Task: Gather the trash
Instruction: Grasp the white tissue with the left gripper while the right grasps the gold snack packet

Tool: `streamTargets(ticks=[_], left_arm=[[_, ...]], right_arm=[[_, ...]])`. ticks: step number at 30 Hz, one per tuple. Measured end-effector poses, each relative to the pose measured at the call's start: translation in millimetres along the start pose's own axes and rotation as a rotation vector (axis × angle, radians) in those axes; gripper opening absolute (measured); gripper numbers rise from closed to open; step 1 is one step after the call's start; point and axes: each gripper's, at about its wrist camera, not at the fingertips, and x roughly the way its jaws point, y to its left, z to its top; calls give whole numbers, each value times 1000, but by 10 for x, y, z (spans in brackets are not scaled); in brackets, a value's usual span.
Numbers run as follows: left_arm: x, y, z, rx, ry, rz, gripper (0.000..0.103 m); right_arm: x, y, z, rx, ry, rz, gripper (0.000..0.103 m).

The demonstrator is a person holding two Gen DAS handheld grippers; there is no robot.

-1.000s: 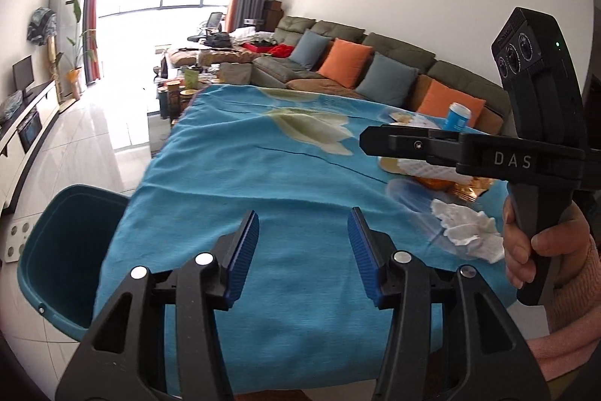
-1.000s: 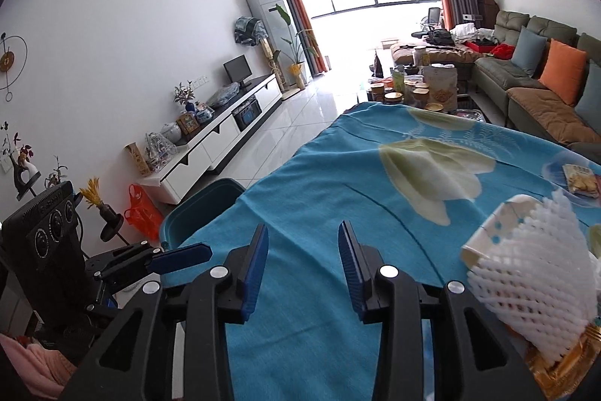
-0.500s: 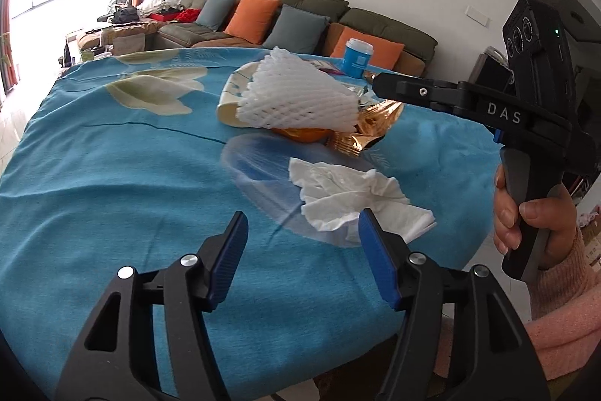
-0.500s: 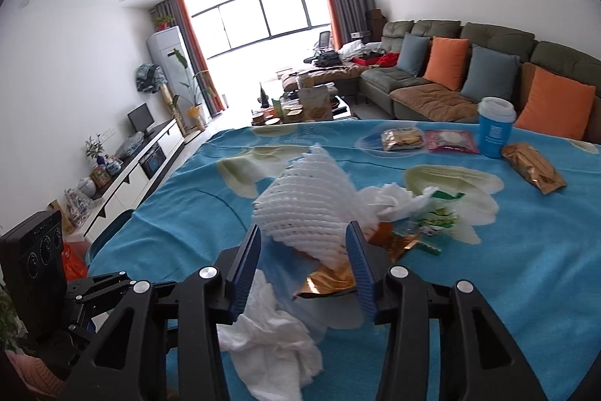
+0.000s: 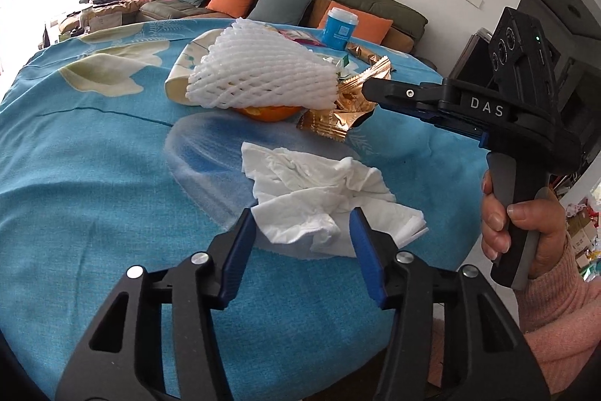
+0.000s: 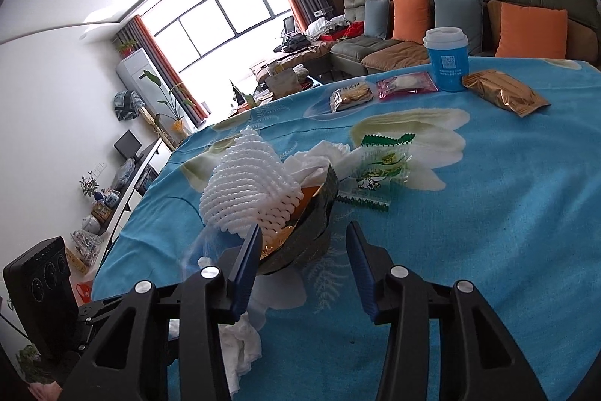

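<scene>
In the left wrist view the left tool [image 5: 302, 243] sat low in the middle of the frame with its blue pads apart; its jaws had just been closing, and the near edge of the crumpled white tissue [image 5: 319, 190] lay between the tips without either pad visibly pressing on it. The tissue rested on the bench [image 5: 94, 156], which was covered by a blue flowered cloth. Beyond it, in the upper middle of that frame, a white foam fruit net [image 5: 259, 77] lay over an orange peel [image 5: 268, 112], with a gold foil wrapper [image 5: 338, 115] just beside them to the right. At the right of the frame a hand [image 5: 526, 224] in a pink sleeve held the right tool [image 6: 302, 264], its tip reaching towards the foil wrapper. In the right wrist view that tool's pads also stood apart after just closing a little; the foil wrapper and net lay just beyond the tips and nothing was clamped. Farther up the right wrist frame lay a green-and-white wrapper [image 6: 375, 171], a biscuit pack [image 6: 351, 96], a pink packet [image 6: 407, 85], a blue cup [image 6: 447, 59] and a second gold packet [image 6: 503, 93].
</scene>
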Motion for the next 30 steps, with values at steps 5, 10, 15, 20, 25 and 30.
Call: streamTargets(ticks=[5,10,15,20,25,30], left_arm=[[27,9,12,-7,9,-14,27],[8,10,4,-15,7,-21,9],[-97,59,10,-26,-22,-15,7],[-205,142,7,-43,-53,4,7],[-334,238,-10,-66,-81,19,7],[-415,327,-44,-87,-93,36,7]], right_arm=[[-28,-49,-14,20,10,34,13],[-81,-65,-7,20,-1,26,5],[-217,-43,24,-12,-38,-13,2],[-331,-37,64,-40,-70,-50,2],[-380,-45,102,-53,-81,-65,2],[-250,-119,83,-6,-14,-45,28]])
